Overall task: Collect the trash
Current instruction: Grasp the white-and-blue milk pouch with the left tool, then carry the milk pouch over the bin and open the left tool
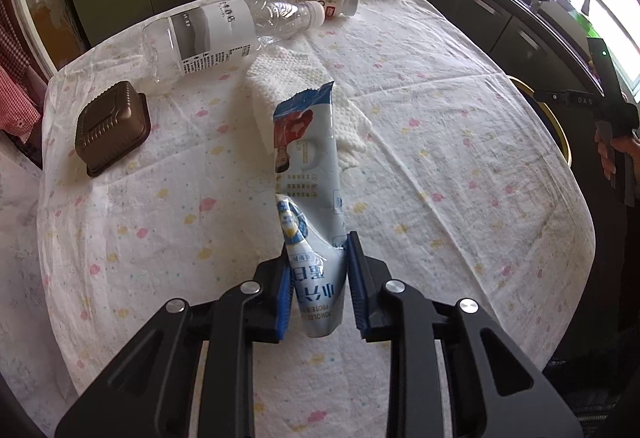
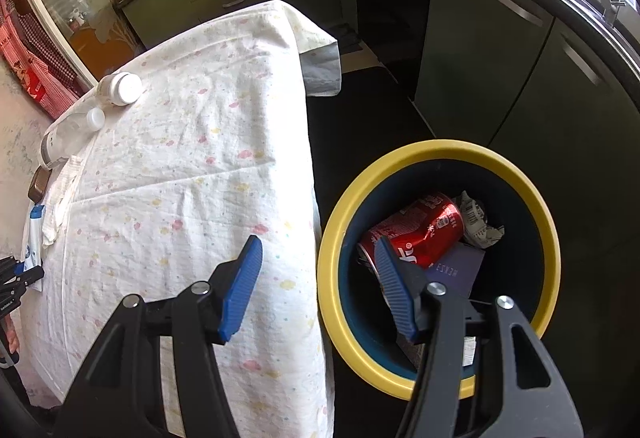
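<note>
trash is partly collected. left gripper (image 1: pixel 316 274) pinches a wrapper (image 1: pixel 310 174) above the table (image 1: pixel 460 178); tray (image 1: pixel 112 126), two bottles (image 1: pixel 224 34), tissue (image 1: pixel 348 118) remain. right gripper (image 2: pixel 318 278), jaws wide and empty, alone shows the bin (image 2: pixel 332 238) holding a can (image 2: pixel 420 230) and paper (image 2: pixel 478 222).

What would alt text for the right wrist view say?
The right gripper, open and empty, hovers over the edge of a cloth-covered table and a yellow-rimmed bin on the floor. The bin holds a red can, crumpled paper and a purple card. Two bottles lie at the table's far end.
</note>
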The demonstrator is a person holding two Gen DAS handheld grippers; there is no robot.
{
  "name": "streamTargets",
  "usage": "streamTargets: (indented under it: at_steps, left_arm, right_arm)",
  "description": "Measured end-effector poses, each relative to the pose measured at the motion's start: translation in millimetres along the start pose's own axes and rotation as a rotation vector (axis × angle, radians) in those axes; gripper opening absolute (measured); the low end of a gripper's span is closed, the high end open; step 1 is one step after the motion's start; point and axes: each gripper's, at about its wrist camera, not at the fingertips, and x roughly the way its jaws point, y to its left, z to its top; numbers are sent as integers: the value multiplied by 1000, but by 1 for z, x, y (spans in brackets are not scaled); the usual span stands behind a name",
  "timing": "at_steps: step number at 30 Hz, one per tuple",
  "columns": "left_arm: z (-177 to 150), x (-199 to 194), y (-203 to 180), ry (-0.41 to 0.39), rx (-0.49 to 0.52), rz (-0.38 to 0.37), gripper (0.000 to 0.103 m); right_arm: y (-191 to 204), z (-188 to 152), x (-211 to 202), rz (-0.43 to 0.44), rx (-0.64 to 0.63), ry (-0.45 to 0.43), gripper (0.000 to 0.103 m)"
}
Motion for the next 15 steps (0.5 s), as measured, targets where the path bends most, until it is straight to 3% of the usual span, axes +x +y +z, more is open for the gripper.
streamTargets:
  at_steps: [4, 7, 10, 15]
  left_arm:
    - [5, -25, -23, -45, 68, -35, 25]
    - [21, -29, -50, -64, 130, -109, 25]
    - [46, -16, -89, -61, 216, -182, 25]
    - [93, 17, -185, -54, 425, -307, 25]
  right_arm:
    - [-6, 0, -10, -8, 8, -21, 56]
    - [-17, -1, -20, -15, 28, -39, 56]
    - [-35, -4, -33, -27, 61, -65, 56]
    - [-72, -20, -58, -65, 126, -100, 56]
